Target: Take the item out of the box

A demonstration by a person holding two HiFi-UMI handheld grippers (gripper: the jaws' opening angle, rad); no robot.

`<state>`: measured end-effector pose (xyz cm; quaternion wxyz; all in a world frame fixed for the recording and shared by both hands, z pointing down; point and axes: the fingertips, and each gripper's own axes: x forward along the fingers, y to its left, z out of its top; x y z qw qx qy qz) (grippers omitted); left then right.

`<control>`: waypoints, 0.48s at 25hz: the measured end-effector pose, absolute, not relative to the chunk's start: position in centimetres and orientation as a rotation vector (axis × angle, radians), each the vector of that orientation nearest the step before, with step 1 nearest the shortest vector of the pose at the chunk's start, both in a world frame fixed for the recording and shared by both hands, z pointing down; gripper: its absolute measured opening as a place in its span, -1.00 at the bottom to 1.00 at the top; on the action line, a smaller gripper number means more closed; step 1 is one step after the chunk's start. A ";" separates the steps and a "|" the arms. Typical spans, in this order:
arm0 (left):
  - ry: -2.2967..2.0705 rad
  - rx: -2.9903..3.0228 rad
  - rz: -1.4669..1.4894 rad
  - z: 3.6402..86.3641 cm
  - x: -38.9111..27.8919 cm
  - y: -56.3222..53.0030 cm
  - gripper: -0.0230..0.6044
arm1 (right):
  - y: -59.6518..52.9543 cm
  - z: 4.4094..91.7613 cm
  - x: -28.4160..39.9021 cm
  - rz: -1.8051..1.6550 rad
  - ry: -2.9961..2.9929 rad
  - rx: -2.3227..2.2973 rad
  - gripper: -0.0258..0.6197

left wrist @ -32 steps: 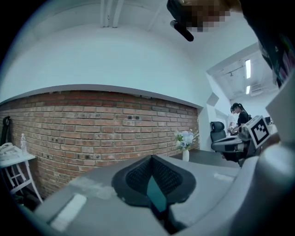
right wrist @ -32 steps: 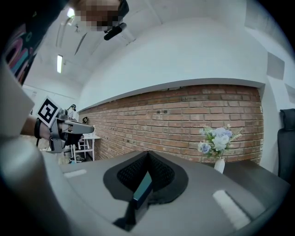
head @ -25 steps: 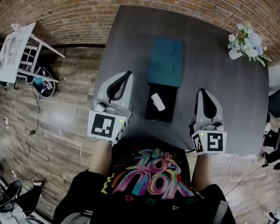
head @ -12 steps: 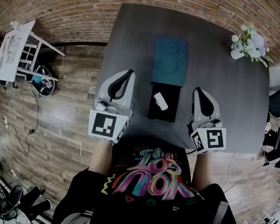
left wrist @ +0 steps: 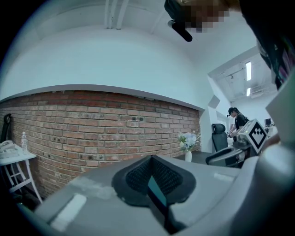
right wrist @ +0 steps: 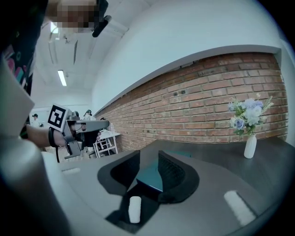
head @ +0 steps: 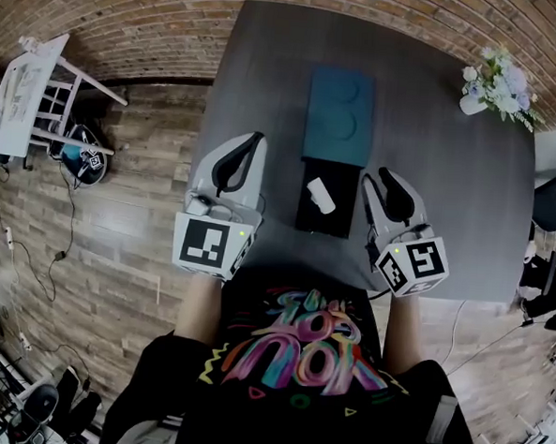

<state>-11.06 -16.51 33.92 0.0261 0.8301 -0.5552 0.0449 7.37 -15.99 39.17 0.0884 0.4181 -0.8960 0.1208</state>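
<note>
On the dark grey table (head: 431, 169) lies an open black box (head: 337, 216) with a small white cylindrical item (head: 321, 195) inside it. The teal lid (head: 339, 117) lies flat just beyond the box. My left gripper (head: 257, 138) hovers left of the box, its pads (left wrist: 138, 173) pressed together with nothing held. My right gripper (head: 373, 177) is right of the box, angled toward it. Its jaws are opening, with nothing between them. Through the right gripper (right wrist: 148, 159) I see the lid (right wrist: 151, 177), the box (right wrist: 150, 207) and the white item (right wrist: 134, 208).
A white vase of flowers (head: 498, 84) stands at the table's far right corner. A white side table (head: 32, 98) stands on the wood floor at left, and an office chair (head: 554, 196) at right. A brick wall runs behind the table.
My right gripper has swung left toward the box and its jaws have parted. The left gripper has barely moved.
</note>
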 end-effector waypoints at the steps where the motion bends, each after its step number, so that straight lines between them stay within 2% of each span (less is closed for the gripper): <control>1: -1.719 2.570 0.139 33.9 -11.1 -16.5 -0.92 | -16.0 39.4 7.2 0.376 -2.669 1.228 -0.55; 5: -1.727 2.567 0.144 34.0 -11.4 -16.4 -0.92 | -15.8 40.2 6.4 0.419 -2.670 1.178 -0.42; 12: -1.733 2.518 0.131 34.3 -11.8 -16.3 -0.92 | -15.3 42.6 4.6 0.427 -2.628 1.084 -0.35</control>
